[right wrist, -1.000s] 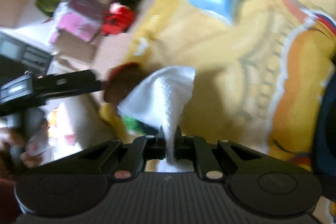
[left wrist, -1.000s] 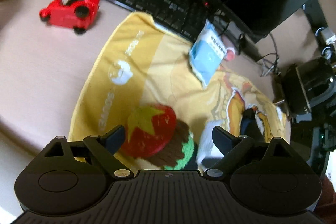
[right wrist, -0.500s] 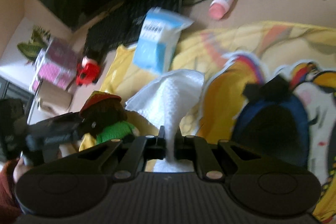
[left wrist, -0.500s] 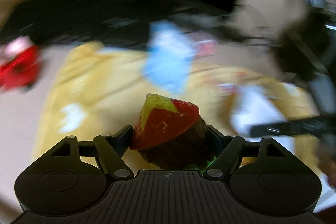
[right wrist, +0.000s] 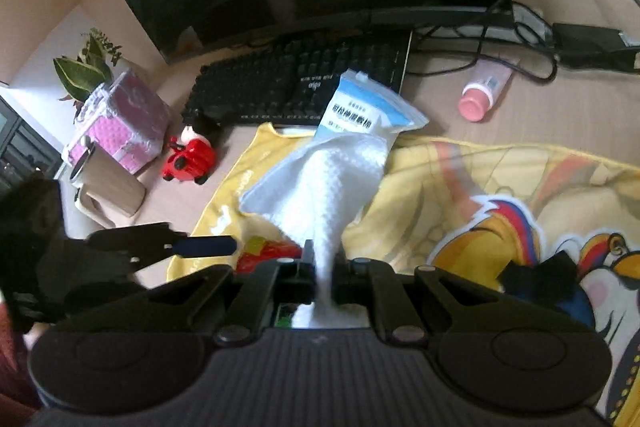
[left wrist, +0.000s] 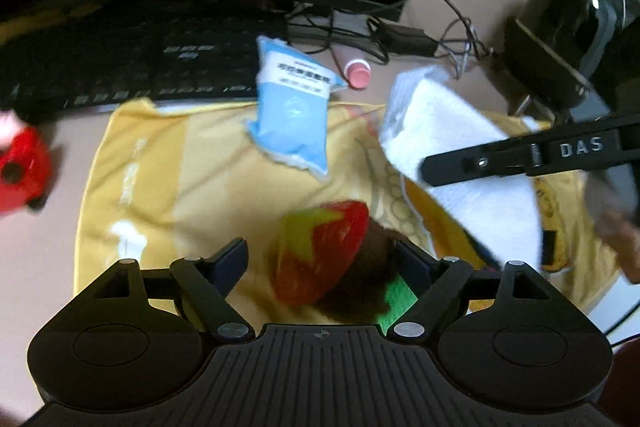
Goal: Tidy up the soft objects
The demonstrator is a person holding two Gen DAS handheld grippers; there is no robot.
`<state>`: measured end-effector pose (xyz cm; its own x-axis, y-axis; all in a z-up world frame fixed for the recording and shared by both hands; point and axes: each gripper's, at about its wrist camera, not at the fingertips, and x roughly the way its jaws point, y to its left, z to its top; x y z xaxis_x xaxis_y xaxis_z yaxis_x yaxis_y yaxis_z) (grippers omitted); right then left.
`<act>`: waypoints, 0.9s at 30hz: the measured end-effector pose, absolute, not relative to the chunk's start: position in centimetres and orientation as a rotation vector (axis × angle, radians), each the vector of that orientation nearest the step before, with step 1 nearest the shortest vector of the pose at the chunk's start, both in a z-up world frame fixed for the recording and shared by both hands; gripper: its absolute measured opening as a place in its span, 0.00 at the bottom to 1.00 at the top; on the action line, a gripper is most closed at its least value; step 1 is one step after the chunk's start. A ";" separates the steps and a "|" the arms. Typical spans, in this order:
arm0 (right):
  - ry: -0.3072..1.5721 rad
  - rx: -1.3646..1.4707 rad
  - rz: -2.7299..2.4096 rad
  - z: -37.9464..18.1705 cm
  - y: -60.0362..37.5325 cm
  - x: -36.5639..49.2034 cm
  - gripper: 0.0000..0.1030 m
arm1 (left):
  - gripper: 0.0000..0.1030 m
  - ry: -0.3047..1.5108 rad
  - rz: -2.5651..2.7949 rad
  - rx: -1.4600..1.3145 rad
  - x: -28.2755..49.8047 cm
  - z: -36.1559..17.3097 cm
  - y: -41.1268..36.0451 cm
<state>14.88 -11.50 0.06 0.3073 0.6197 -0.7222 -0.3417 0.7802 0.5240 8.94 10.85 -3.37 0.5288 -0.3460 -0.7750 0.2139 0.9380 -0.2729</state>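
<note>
Right then, your left hand-held gripper [left wrist: 320,259] had its fingers spread, with the knitted toy [left wrist: 332,263] lying between them on the yellow blanket [left wrist: 192,163]; its red and yellow cap faced up and its brown and green body sat close to the right finger, though blur hid whether they touched. Your right hand-held gripper [right wrist: 323,273] was pressed together on the white cloth [right wrist: 324,183], which fanned out upward from the pinch and hung above the blanket. In the left wrist view that same cloth [left wrist: 452,147] showed at the right, with the right gripper's dark finger across it. You had a blue and white packet [right wrist: 362,111] lying at the blanket's far edge, partly over the black keyboard [right wrist: 288,83]. A red toy car [right wrist: 188,159] stood on the table [right wrist: 560,107] left of the blanket, near a pink box [right wrist: 124,123] and a wooden mug [right wrist: 108,187]. A pink-capped tube [right wrist: 482,95] lay beyond the blanket near the cables. A dark blue soft toy [right wrist: 556,287] rested on the blanket at the right.
</note>
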 end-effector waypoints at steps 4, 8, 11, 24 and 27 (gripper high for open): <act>1.190 0.370 0.745 -1.6 -9.5 15.1 0.07 | 0.83 1.002 -0.303 -0.148 9.4 -5.1 10.3; 1.241 0.359 0.675 -2.9 -11.2 14.8 0.06 | 0.85 1.011 -0.290 -0.197 10.1 -5.9 10.9; 1.274 0.348 0.611 -3.8 -12.8 14.5 0.06 | 0.88 1.015 -0.281 -0.188 10.2 -6.0 11.2; 1.183 0.387 0.486 -4.2 -17.9 13.7 0.06 | 0.90 1.006 -0.069 -0.192 10.0 0.3 7.3; 1.154 0.382 0.503 -3.8 -18.0 13.9 0.06 | 0.91 0.917 -0.083 0.085 9.2 0.7 2.7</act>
<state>13.86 -17.97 -3.79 0.3154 0.5605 -0.7657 -0.1793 0.8276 0.5319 9.18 2.66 0.72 0.6051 -0.0355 -0.7953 0.1080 0.9934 0.0378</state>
